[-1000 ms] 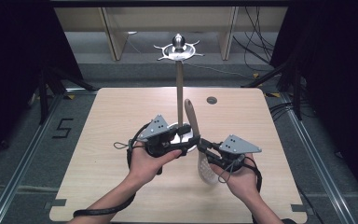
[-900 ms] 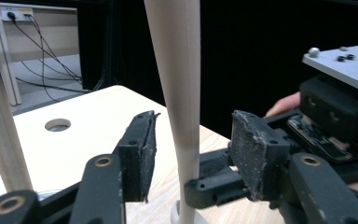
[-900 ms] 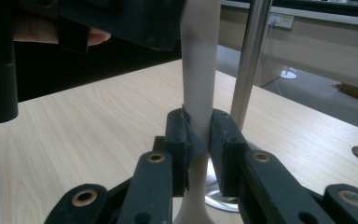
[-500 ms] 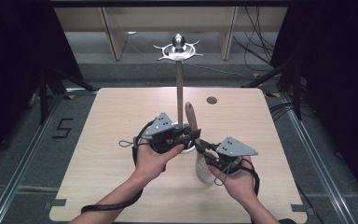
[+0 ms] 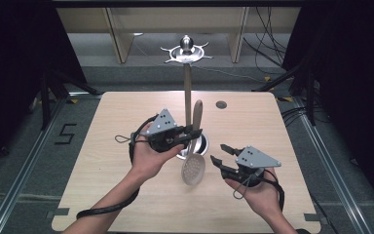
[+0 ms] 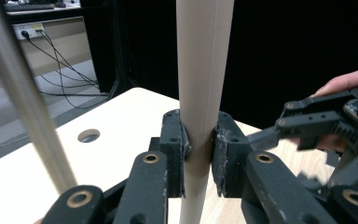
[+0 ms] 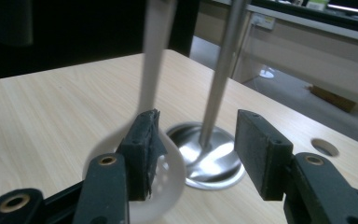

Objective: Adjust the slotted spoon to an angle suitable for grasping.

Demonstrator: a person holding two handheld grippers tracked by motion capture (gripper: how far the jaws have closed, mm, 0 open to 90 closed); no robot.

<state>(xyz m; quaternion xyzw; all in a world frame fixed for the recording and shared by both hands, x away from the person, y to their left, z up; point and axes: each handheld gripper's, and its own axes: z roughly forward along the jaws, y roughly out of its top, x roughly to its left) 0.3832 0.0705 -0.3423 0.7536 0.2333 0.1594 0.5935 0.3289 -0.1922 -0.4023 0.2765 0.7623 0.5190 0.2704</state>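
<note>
A beige slotted spoon (image 5: 193, 169) hangs upright, head down, just above the table (image 5: 102, 146). My left gripper (image 5: 191, 135) is shut on its handle (image 6: 200, 84), and both pads press the handle's sides in the left gripper view. My right gripper (image 5: 217, 152) stands to the right of the spoon's head, jaws pointing left. Its jaws have just been opening and grip nothing. In the right gripper view the spoon's head (image 7: 170, 170) lies just beyond the left finger (image 7: 142, 144) of the right gripper (image 7: 200, 144).
A metal stand rises right behind the spoon: round base (image 5: 199, 146), thin pole (image 5: 188, 92), hooked ring on top (image 5: 187, 51). The pole (image 6: 18, 102) passes close to my left gripper. A round hole (image 5: 220, 104) is in the table's far side.
My left gripper has closed on the spoon's handle and lifted slightly. My right gripper has let go of the spoon's head and drawn back to the right.
</note>
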